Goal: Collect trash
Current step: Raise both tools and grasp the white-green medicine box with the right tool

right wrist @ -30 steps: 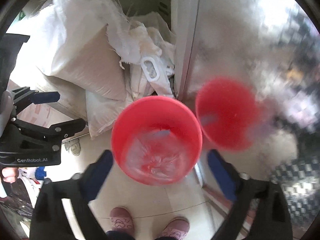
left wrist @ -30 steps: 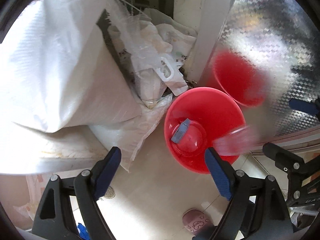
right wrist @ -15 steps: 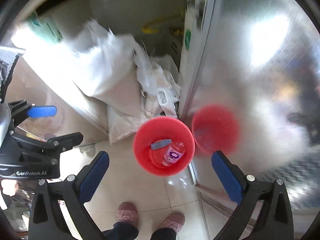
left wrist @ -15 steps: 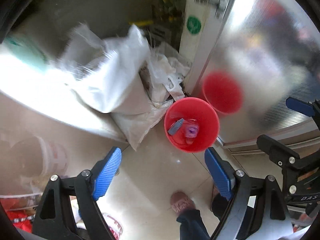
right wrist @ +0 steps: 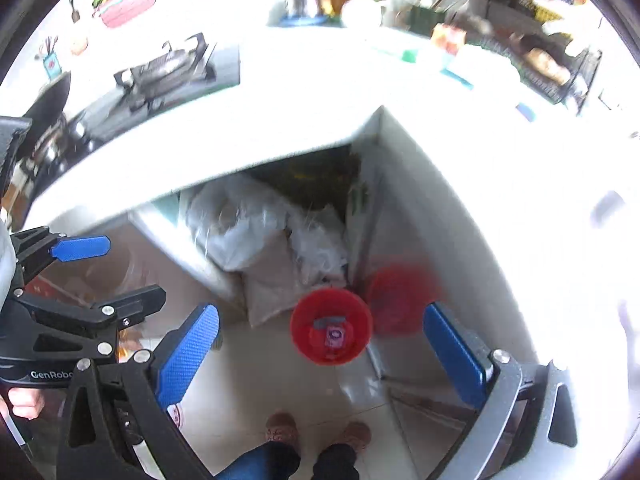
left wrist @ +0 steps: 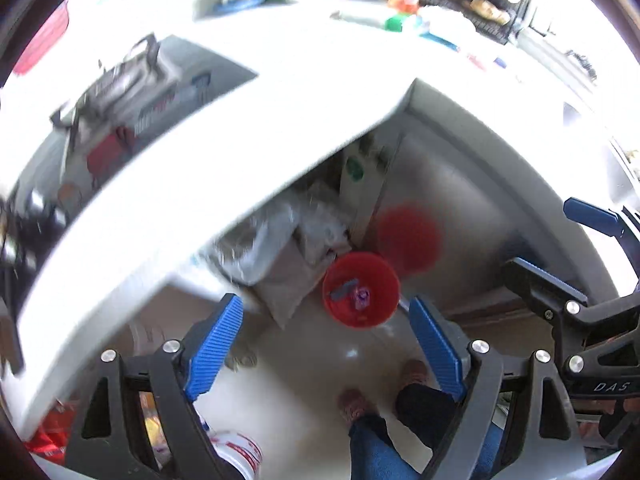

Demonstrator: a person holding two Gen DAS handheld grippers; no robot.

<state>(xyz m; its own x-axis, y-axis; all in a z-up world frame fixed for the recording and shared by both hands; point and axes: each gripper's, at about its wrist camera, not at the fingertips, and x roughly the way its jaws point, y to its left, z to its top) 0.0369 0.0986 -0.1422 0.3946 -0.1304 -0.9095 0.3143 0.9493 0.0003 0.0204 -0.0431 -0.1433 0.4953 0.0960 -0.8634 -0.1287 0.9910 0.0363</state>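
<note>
A red bin (left wrist: 361, 289) stands on the tiled floor far below, against a shiny metal door. It holds a grey flat piece (left wrist: 343, 287) and a clear bottle with a purple label (left wrist: 362, 295). The bin also shows in the right wrist view (right wrist: 331, 326), with the bottle (right wrist: 335, 336) inside. My left gripper (left wrist: 326, 338) is open and empty, high above the bin. My right gripper (right wrist: 322, 350) is open and empty, also high above it.
White sacks and plastic bags (right wrist: 256, 240) are piled under the white counter (left wrist: 224, 148) beside the bin. A stove (right wrist: 168, 68) and clutter (left wrist: 424, 8) sit on the counter. The metal door (right wrist: 440, 248) reflects the bin. The person's feet (right wrist: 316, 434) stand near the bin.
Both grippers have risen far up and away from the bin. The countertop has come into view. The bottle now lies inside the bin beside the grey piece.
</note>
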